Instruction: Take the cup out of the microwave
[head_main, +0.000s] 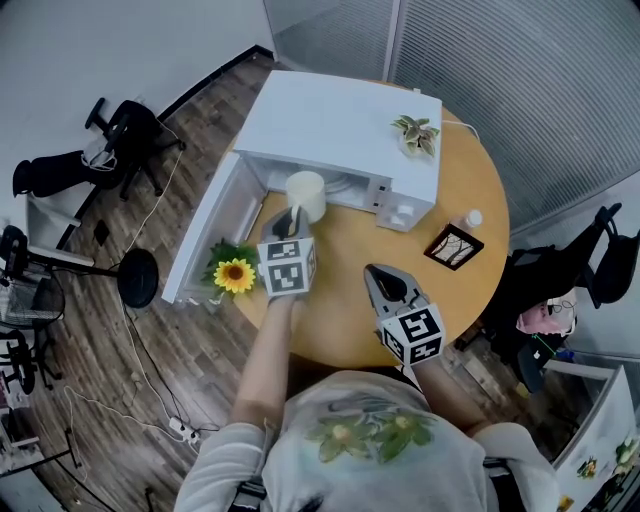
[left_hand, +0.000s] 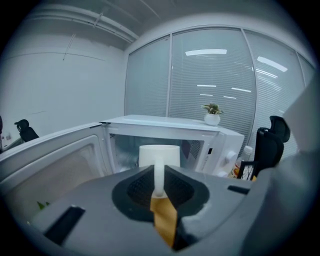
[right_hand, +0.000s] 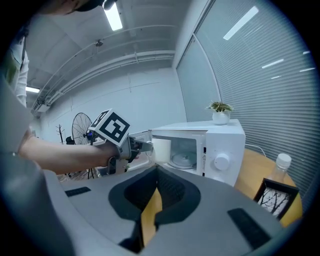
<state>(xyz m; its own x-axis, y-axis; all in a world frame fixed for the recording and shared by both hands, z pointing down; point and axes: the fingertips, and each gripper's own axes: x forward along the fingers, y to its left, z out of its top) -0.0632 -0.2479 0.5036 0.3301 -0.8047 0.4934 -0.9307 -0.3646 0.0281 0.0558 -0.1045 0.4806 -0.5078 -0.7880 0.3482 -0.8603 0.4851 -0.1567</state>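
A white cup (head_main: 306, 195) hangs just in front of the open white microwave (head_main: 340, 130), clear of its cavity. My left gripper (head_main: 293, 218) is shut on the cup's handle. In the left gripper view the cup (left_hand: 159, 156) stands upright beyond the jaws, its handle pinched at my left gripper (left_hand: 159, 192). The right gripper view shows the cup (right_hand: 161, 150) held before the microwave (right_hand: 210, 145), with the glass turntable behind it. My right gripper (head_main: 378, 275) hovers over the table nearer the person, jaws together with nothing in them (right_hand: 154, 197).
The microwave door (head_main: 205, 235) is swung wide open to the left. A sunflower (head_main: 235, 273) sits by the door on the round wooden table (head_main: 470, 180). A small potted plant (head_main: 416, 133) stands on the microwave. A picture frame (head_main: 453, 246) and a bottle (head_main: 468, 219) stand to its right.
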